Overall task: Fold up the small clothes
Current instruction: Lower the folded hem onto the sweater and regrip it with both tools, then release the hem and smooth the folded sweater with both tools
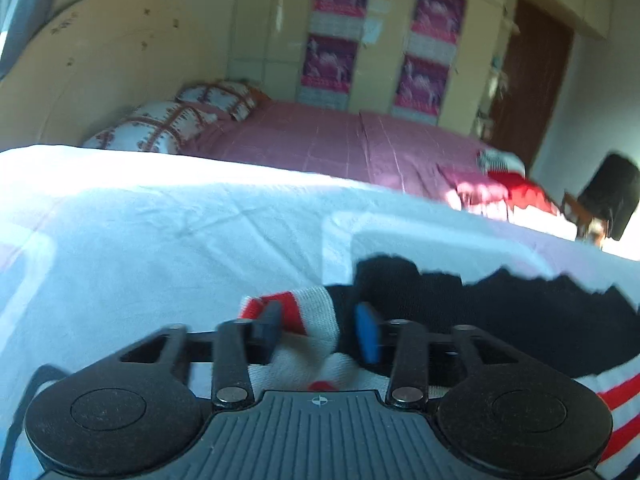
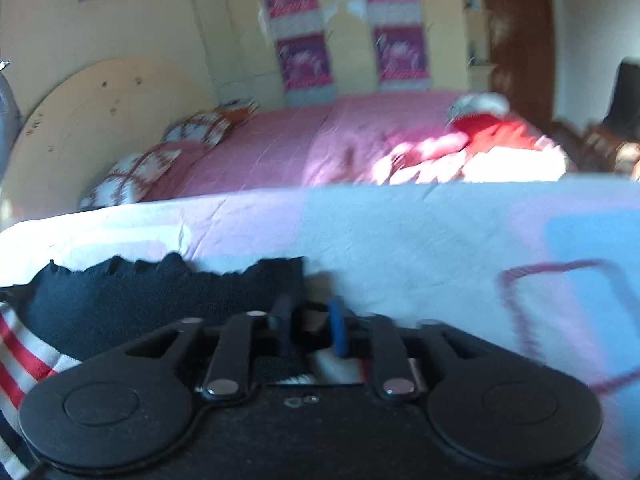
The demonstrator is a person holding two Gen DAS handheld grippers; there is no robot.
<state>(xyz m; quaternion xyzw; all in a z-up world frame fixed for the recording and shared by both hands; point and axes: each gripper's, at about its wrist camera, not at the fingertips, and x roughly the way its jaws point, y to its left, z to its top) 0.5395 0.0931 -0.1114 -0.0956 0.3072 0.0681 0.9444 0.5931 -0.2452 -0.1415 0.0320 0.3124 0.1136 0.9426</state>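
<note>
A small dark knit garment (image 1: 500, 312) with red and white striped cuffs lies on a white cloth surface (image 1: 160, 240). My left gripper (image 1: 320, 324) straddles a red and white striped cuff (image 1: 312, 308), which lies between the two fingers; the fingers stand apart. In the right wrist view the dark garment (image 2: 152, 292) lies at the left, with its striped band (image 2: 24, 356) at the far left. My right gripper (image 2: 310, 324) sits at the garment's right edge, its fingers narrowly apart over dark and white fabric.
Behind the white surface is a bed with a pink cover (image 1: 340, 140), patterned pillows (image 1: 160, 128) and a red garment (image 2: 496, 132). A dark chair (image 1: 612, 192) stands at the right. Cupboards with posters (image 1: 336, 32) line the back wall.
</note>
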